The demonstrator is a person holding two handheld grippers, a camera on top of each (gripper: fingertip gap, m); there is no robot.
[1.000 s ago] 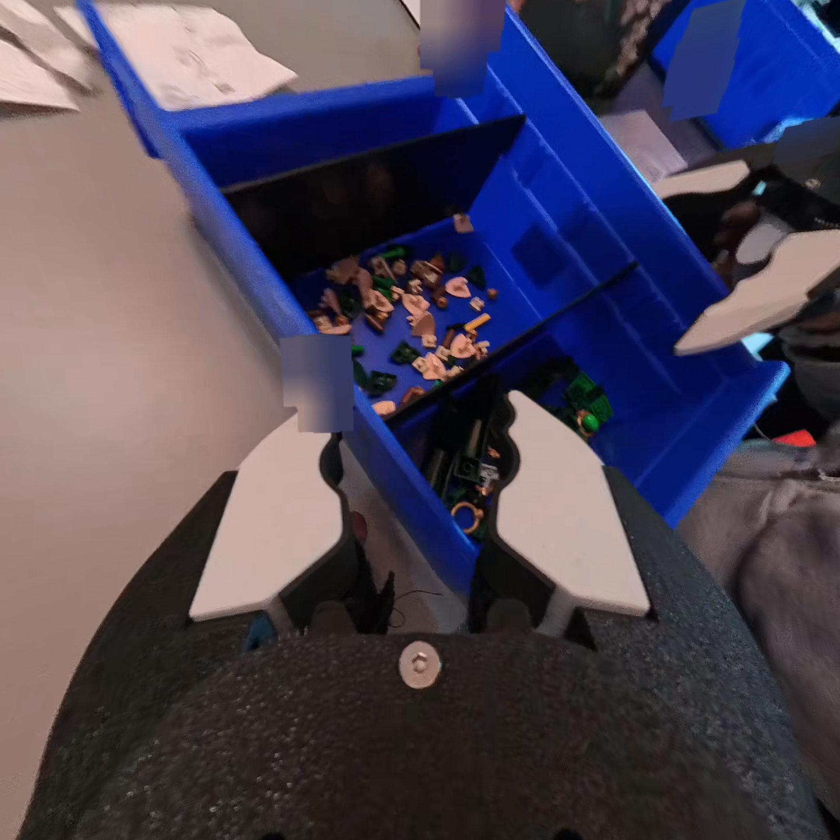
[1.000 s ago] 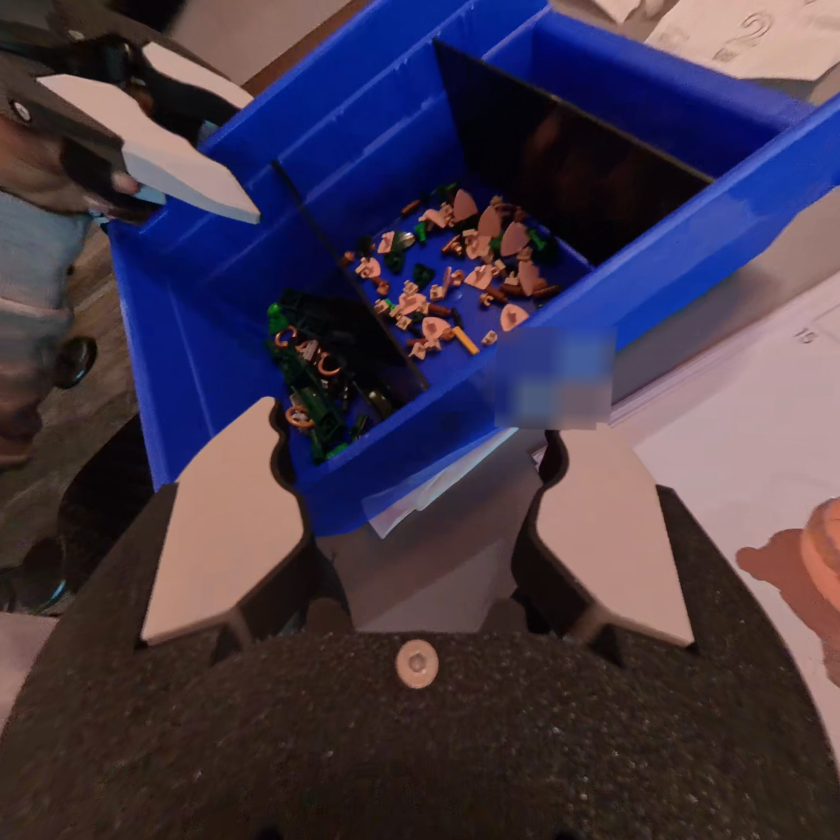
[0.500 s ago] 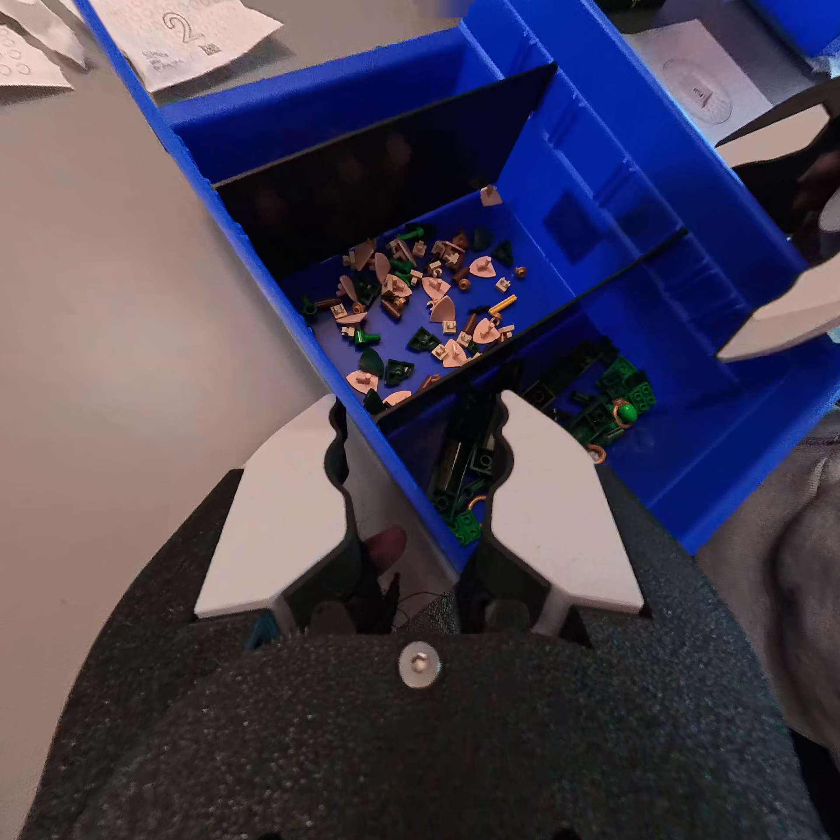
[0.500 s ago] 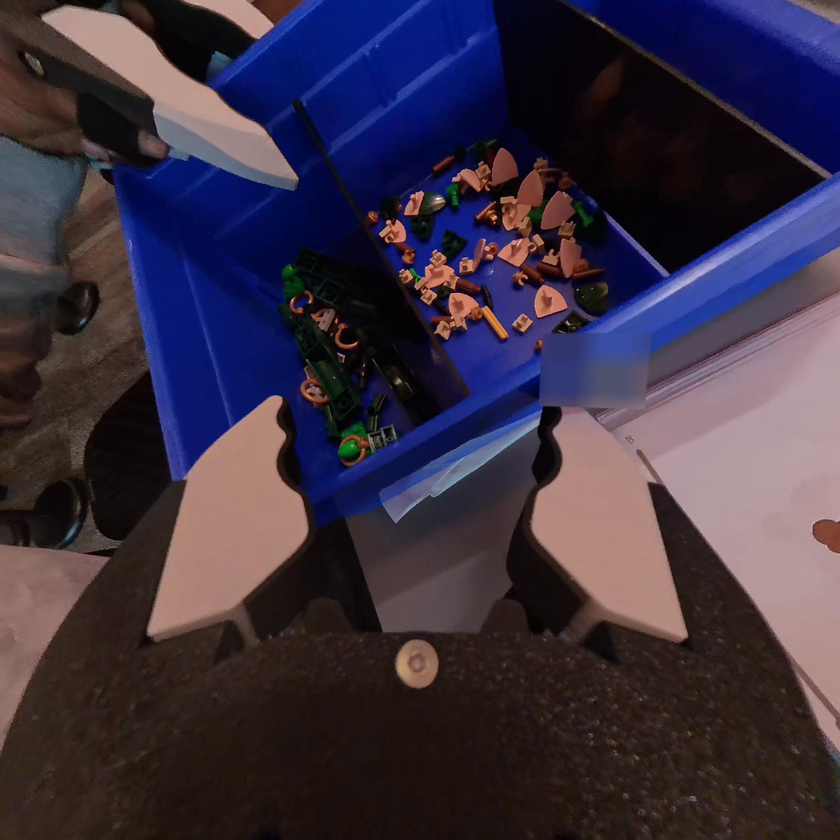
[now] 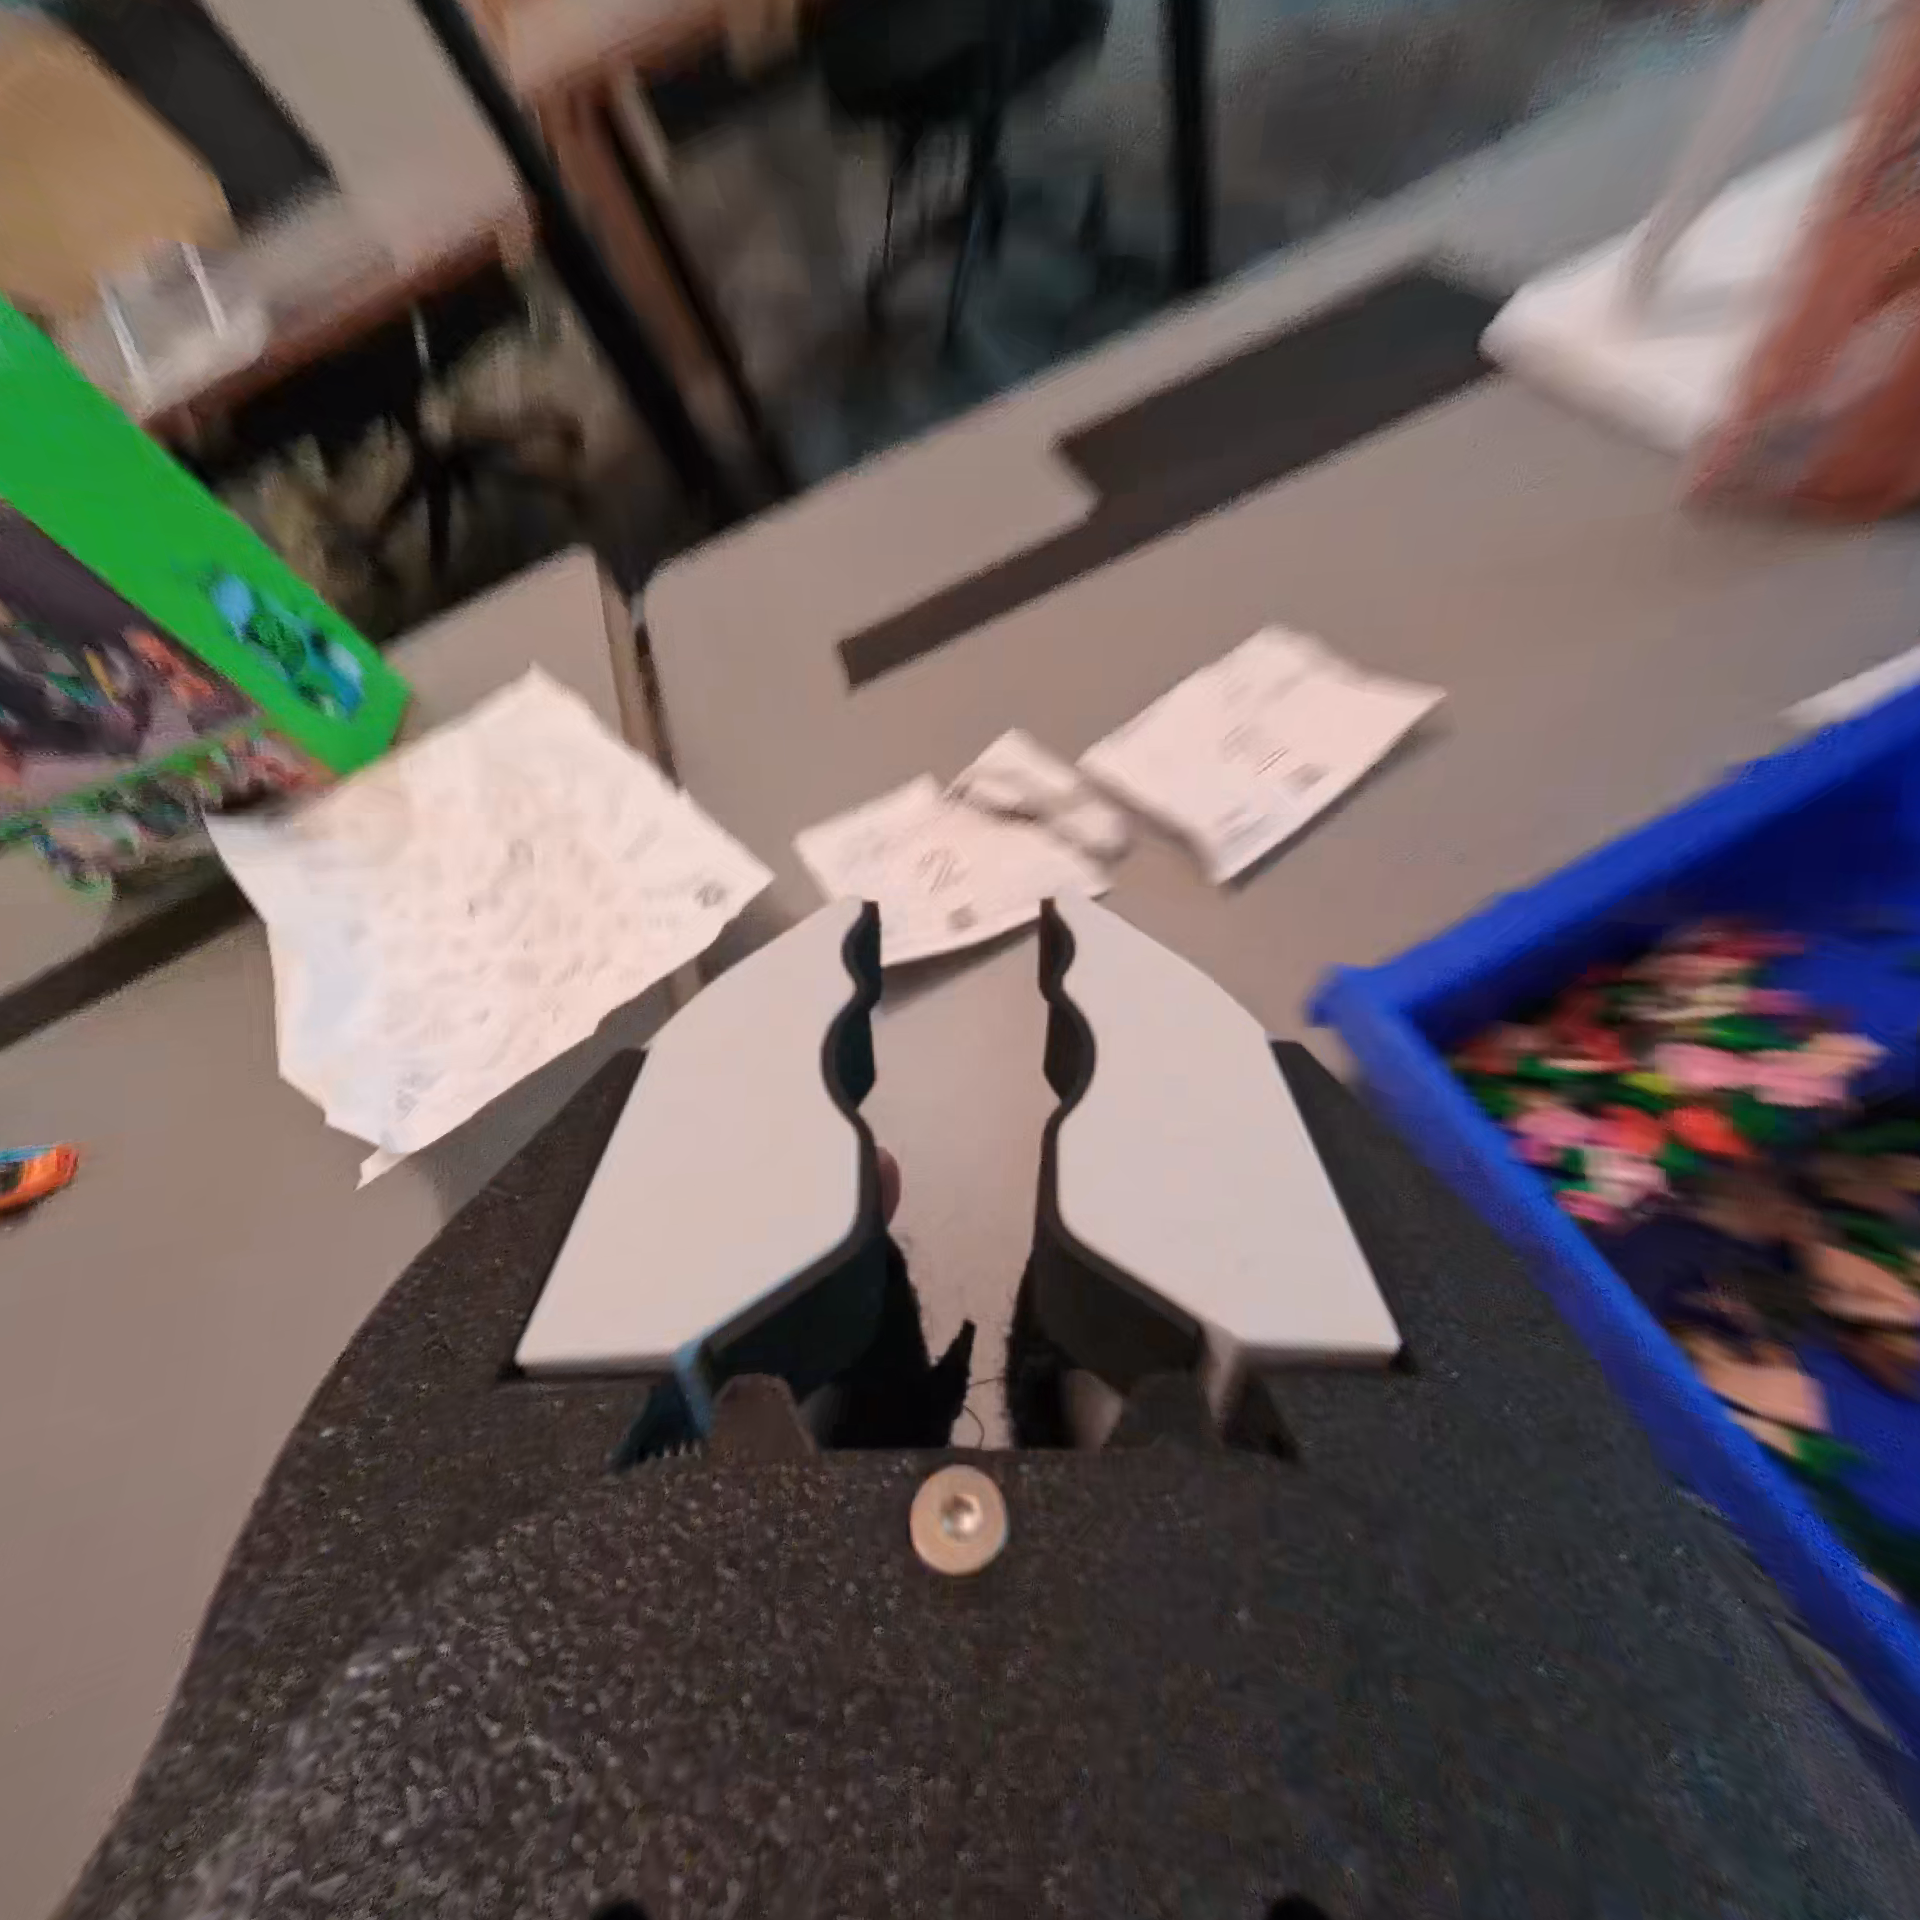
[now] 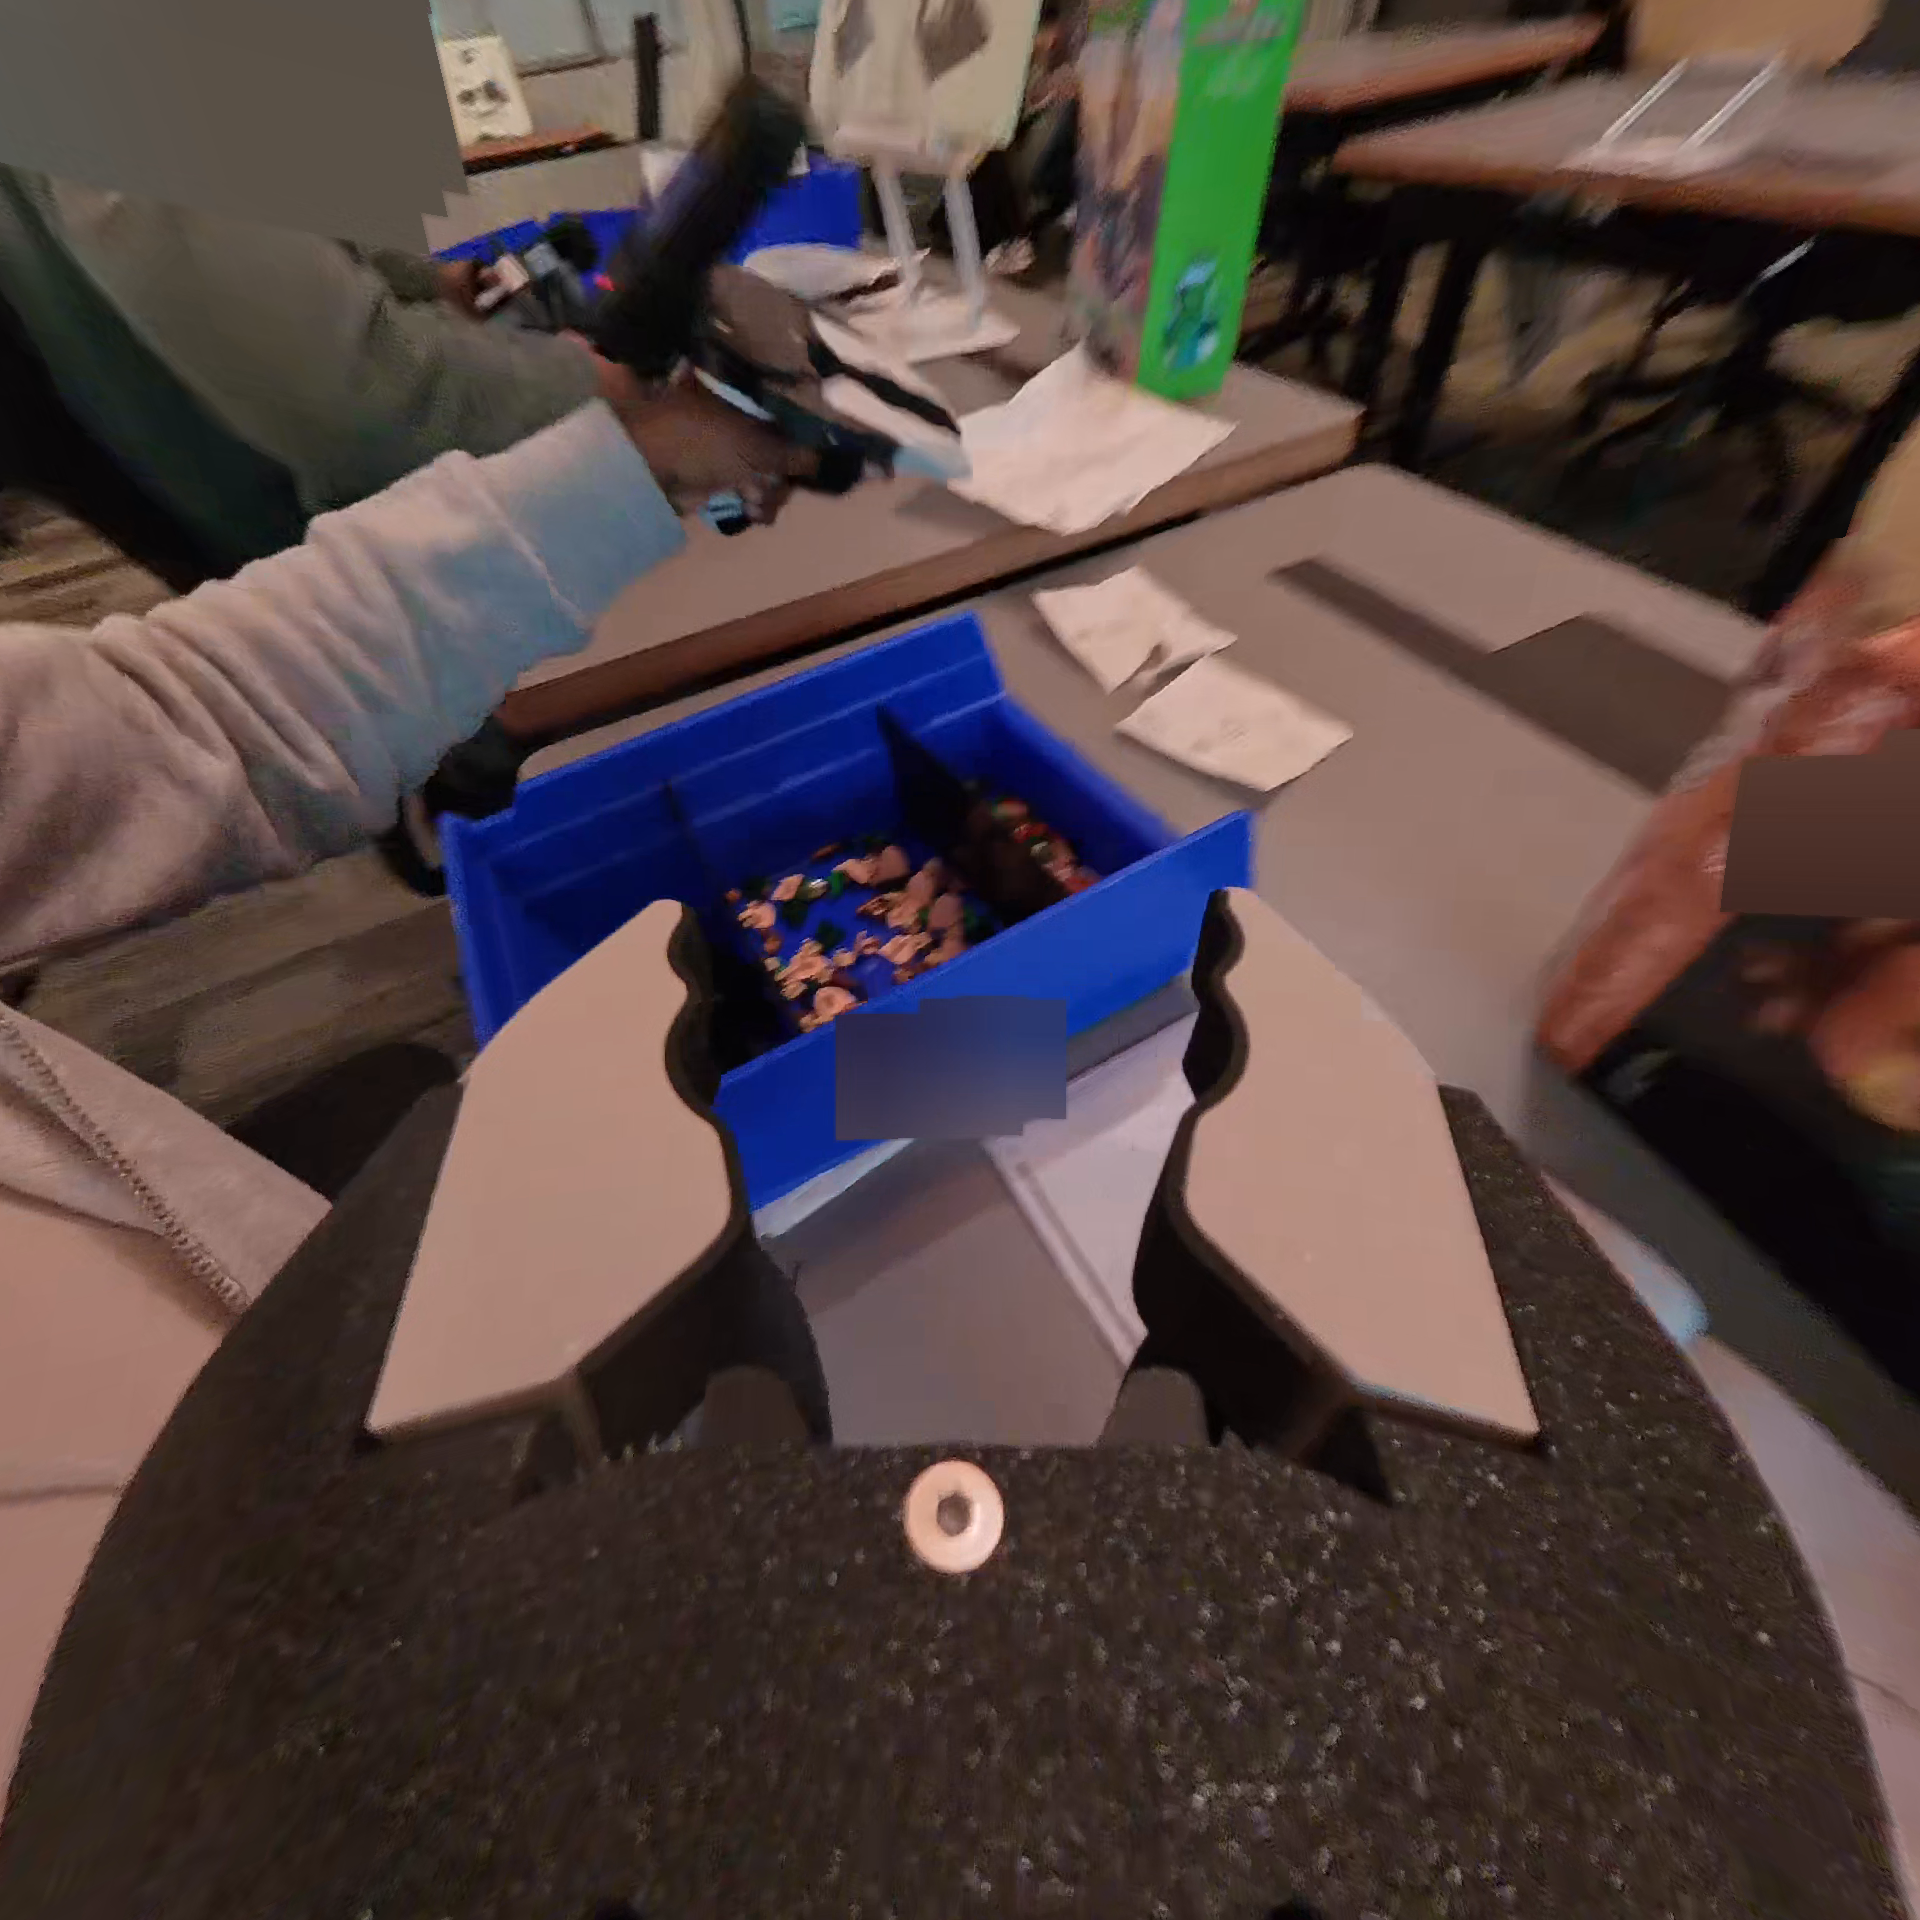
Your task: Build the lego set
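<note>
Jaws of the right gripper stand apart, framing the blue bin.

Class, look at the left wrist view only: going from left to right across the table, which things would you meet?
Small orange object → green box → large crumpled paper sheet → left gripper → smaller paper slip → blue bin of lego pieces.
</note>
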